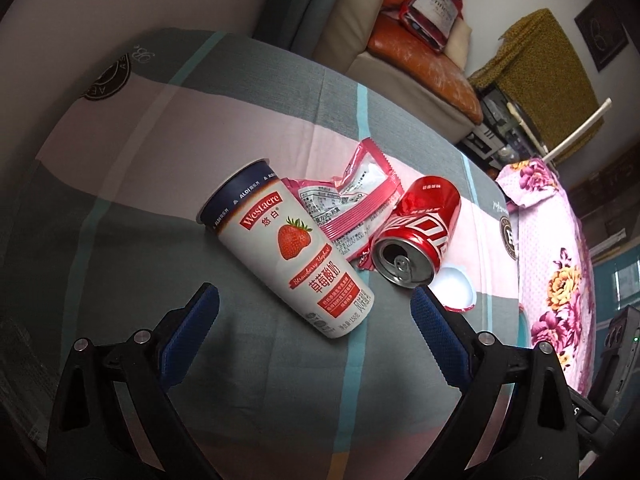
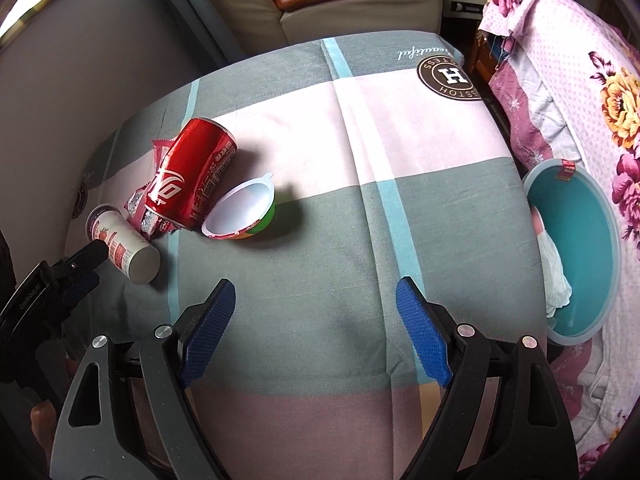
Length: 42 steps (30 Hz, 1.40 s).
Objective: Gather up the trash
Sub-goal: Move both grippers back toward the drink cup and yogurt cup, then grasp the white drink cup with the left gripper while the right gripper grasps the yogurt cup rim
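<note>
Table under grey, pink and teal checked cloth (image 2: 400, 152); sofa (image 2: 320, 8) beyond far edge, floral bedding (image 2: 592, 120) at right.

Left gripper (image 1: 316, 304) and right gripper (image 2: 316, 300) both angled down over near edge, jaws wide, empty.

Toward left edge, lying clustered: strawberry yogurt cup (image 1: 288, 248), pink wrapper (image 1: 352, 204), red cola can (image 1: 416, 228).

Right wrist view only: white dessert cup (image 2: 244, 210), teal bin (image 2: 576, 252) off right edge.

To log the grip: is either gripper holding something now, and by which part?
Nothing is held. The left gripper and right gripper are both open and empty.
</note>
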{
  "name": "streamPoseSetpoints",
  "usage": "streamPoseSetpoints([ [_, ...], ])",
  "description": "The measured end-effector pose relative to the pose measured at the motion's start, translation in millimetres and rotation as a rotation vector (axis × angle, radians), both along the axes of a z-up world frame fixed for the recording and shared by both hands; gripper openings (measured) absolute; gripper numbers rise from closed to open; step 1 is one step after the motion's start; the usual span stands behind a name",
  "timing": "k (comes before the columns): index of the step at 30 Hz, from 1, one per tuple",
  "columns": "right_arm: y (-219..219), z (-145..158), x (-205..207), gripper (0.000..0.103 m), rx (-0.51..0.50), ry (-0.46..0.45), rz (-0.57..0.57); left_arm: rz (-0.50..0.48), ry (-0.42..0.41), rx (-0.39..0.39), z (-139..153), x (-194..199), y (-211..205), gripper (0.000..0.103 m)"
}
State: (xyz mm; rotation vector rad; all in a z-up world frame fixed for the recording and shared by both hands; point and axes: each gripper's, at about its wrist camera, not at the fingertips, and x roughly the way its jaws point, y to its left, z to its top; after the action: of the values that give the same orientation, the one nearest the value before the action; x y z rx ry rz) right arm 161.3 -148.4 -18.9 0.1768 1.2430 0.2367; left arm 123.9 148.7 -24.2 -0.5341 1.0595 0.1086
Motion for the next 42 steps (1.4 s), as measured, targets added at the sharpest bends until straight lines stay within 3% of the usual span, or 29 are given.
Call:
streamPoseSetpoints([
  [15,41,-29,50,0.077,-0.012,0.003,0.035,0.068,0.054,0.085,-25,31,9,0.097],
  [17,44,-33,53,0.068,-0.02,-0.002,0.044,0.072,0.067,0.098,-31,32,11,0.097],
  [24,60,-42,54,0.051,-0.056,-0.019,0.094,0.048,0.044,0.13,-34,28,13,0.098],
  [26,66,-42,50,0.031,-0.085,-0.042,0.121,0.038,0.033,0.136,-35,24,11,0.098],
  [28,72,-42,46,0.018,-0.11,-0.056,0.15,0.026,0.025,0.151,-35,19,10,0.097],
  [29,74,-42,44,0.015,-0.114,-0.059,0.162,0.022,0.022,0.155,-34,19,9,0.095],
  [31,77,-41,38,0.015,-0.117,-0.068,0.177,0.022,0.01,0.155,-32,15,9,0.071],
  [33,78,-41,32,0.014,-0.12,-0.073,0.19,0.025,0.008,0.164,-30,12,10,0.057],
  [38,74,-41,16,0.014,-0.115,-0.069,0.197,0.001,-0.002,0.163,-28,4,8,0.057],
  [42,67,-39,4,0.013,-0.104,-0.062,0.194,-0.08,-0.016,0.151,-28,-7,-6,0.057],
])
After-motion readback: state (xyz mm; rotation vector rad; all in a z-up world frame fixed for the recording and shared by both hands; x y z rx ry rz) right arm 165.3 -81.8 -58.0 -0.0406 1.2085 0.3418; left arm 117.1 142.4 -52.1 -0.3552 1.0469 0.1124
